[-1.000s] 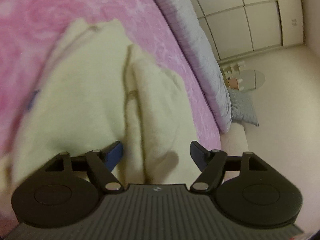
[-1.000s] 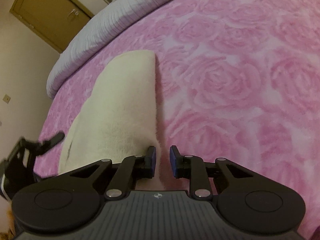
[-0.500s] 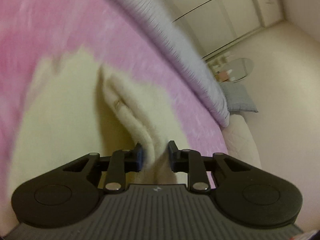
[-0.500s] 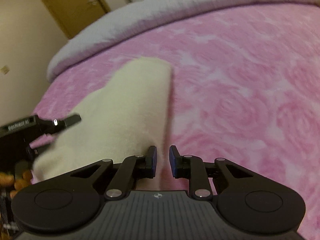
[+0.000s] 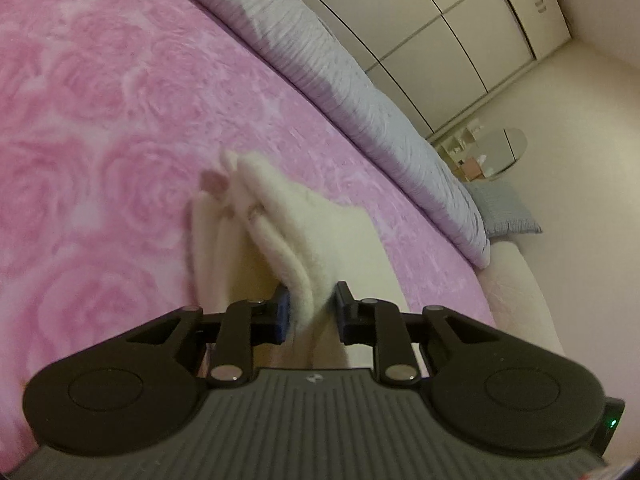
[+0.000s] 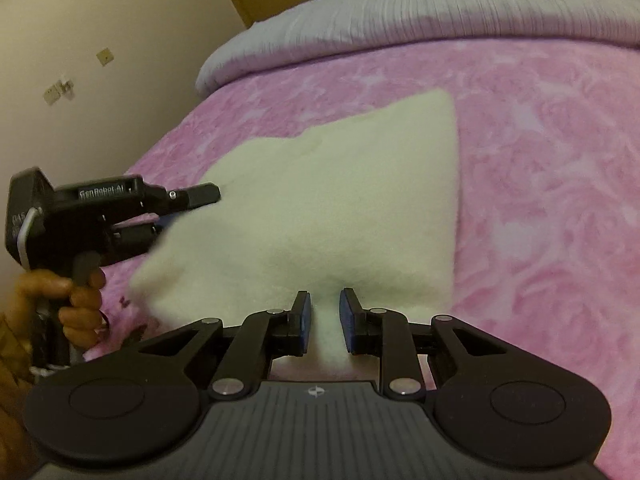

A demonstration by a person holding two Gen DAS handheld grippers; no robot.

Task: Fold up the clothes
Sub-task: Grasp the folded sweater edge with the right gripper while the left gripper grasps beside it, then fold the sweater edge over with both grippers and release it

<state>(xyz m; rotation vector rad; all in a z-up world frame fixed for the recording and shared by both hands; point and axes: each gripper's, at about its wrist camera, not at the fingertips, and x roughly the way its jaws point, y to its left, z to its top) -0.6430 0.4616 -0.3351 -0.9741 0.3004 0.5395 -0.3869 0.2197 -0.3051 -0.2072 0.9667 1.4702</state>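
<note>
Left wrist view: the left gripper (image 5: 310,312) pinches the stacked layers of 1 cream fleece garment (image 5: 304,228), lifted off the pink blanket (image 5: 100,100).

Right wrist view: the right gripper (image 6: 323,322) clamps the garment's near edge, and the cloth drapes between the 2 grippers. It looks soft, light and floppy; corners or edges seem the best holds.

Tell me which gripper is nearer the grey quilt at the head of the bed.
Hard to call. Left gripper and right gripper each clamp the cream garment's near edge, both well short of the grey quilt.
</note>
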